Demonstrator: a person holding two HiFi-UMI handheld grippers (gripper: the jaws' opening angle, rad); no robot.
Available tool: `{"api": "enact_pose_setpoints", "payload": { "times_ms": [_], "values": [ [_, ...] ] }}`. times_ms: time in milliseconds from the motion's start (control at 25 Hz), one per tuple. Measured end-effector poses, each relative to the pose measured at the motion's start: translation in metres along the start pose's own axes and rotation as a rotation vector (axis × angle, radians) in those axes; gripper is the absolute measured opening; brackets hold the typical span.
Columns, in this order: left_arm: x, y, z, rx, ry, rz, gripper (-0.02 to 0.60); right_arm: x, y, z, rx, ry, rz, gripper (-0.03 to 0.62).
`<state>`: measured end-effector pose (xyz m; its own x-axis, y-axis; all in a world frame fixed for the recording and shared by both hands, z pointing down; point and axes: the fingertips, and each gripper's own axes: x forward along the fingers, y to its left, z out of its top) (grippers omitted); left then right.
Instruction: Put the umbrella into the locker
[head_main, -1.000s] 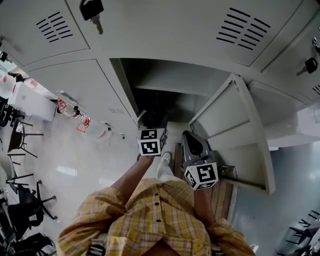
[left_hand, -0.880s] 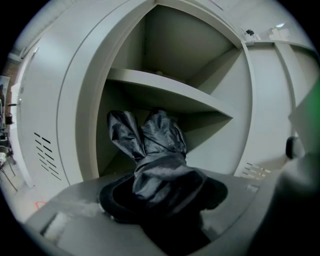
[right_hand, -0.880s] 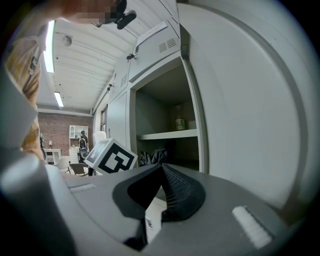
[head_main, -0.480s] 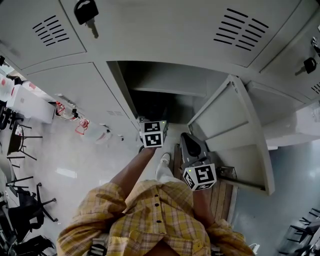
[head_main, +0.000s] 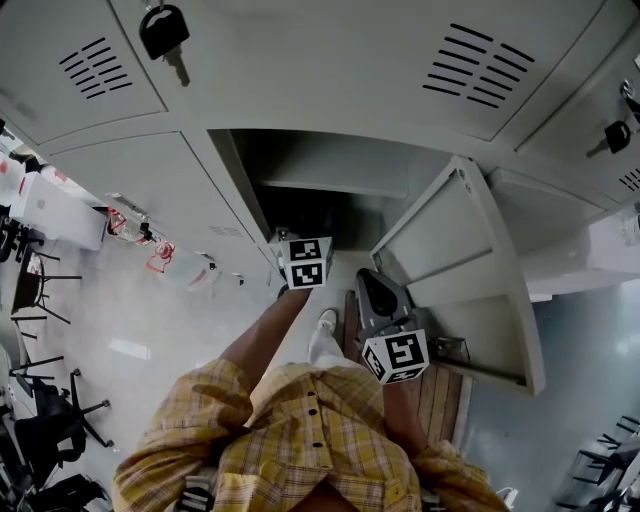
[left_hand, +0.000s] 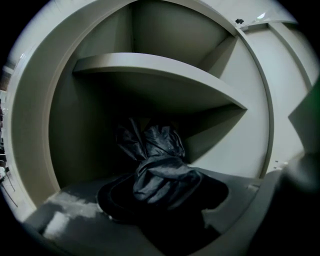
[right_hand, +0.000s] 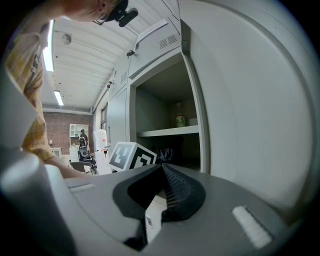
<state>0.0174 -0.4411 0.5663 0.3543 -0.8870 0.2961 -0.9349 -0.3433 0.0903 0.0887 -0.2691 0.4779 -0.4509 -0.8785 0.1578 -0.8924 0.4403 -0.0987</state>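
While left gripper (left_hand: 165, 215) clamps umbrella (left_hand: 161, 167), push deeper under shelf (left_hand: 150, 67), set down on locker (head_main: 236, 190) bottom, only then let go; otherwise may slide out past open door (head_main: 450, 260). Umbrella: black, folded, crumpled glossy fabric, lower centre of left gripper view, inside lower compartment. Right gripper (right_hand: 164, 172) jaws together, empty.
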Motion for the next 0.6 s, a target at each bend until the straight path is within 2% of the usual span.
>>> {"api": "enact_pose_setpoints", "payload": {
  "times_ms": [160, 320, 600],
  "values": [
    [0.006, -0.001, 0.007, 0.022, -0.026, 0.005, 0.290, 0.000, -0.002, -0.001, 0.002, 0.002, -0.004, -0.011],
    [0.007, -0.004, 0.010, 0.100, -0.080, 0.010, 0.295, -0.001, -0.003, 0.000, 0.003, 0.000, -0.008, -0.011],
    [0.000, -0.006, 0.008, 0.093, -0.084, -0.003, 0.298, -0.005, -0.002, 0.000, 0.006, -0.005, -0.012, -0.011]
  ]
}}
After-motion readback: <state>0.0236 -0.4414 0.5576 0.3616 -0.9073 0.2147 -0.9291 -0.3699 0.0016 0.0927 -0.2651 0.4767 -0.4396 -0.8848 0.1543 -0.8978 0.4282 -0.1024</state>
